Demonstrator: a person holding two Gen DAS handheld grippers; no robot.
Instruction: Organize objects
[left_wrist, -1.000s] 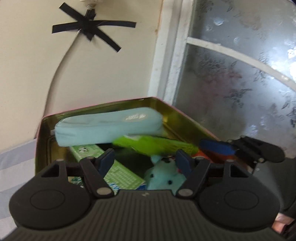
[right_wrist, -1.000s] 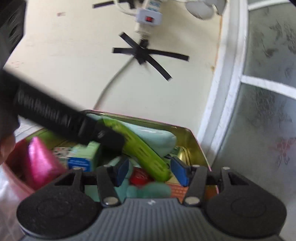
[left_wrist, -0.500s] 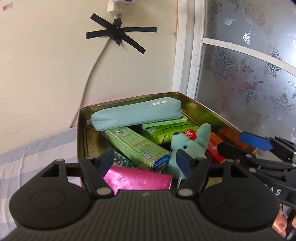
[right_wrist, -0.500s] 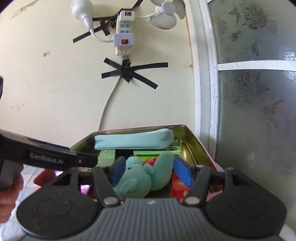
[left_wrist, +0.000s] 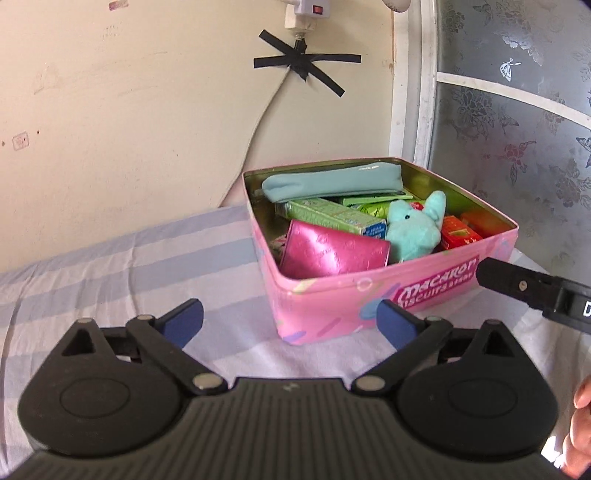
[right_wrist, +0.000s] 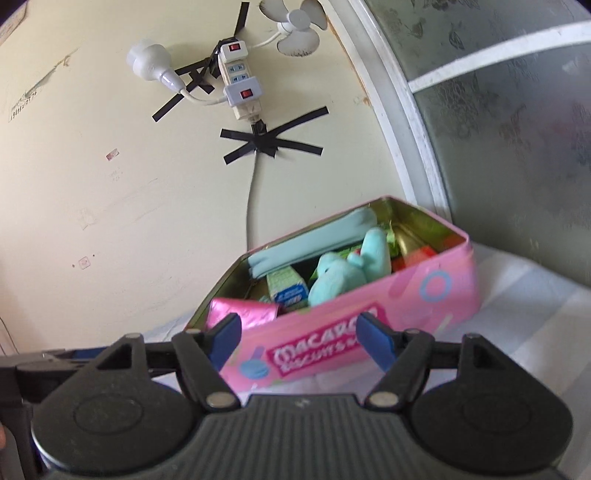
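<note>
A pink biscuit tin (left_wrist: 369, 299) stands open on the striped cloth, also in the right wrist view (right_wrist: 406, 295). In it lie a light blue pencil pouch (left_wrist: 332, 182), a green box (left_wrist: 328, 214), a shiny pink wallet (left_wrist: 332, 254), a teal plush toy (left_wrist: 413, 229) and red packets (left_wrist: 458, 232). My left gripper (left_wrist: 290, 323) is open and empty, in front of the tin. My right gripper (right_wrist: 301, 338) is open and empty, just short of the tin's front wall. The plush toy (right_wrist: 343, 269) shows in the right wrist view.
The tin sits near a cream wall (left_wrist: 129, 129) and a frosted glass door (left_wrist: 517, 122). A power strip (right_wrist: 240, 77) and a cable (right_wrist: 251, 199) are taped to the wall. Striped cloth (left_wrist: 110, 277) covers the surface. The right gripper's body (left_wrist: 535, 291) reaches in beside the tin.
Both grippers have pulled back out of the tin, away from its contents. The teal plush toy, earlier between the right fingers, now lies in the tin.
</note>
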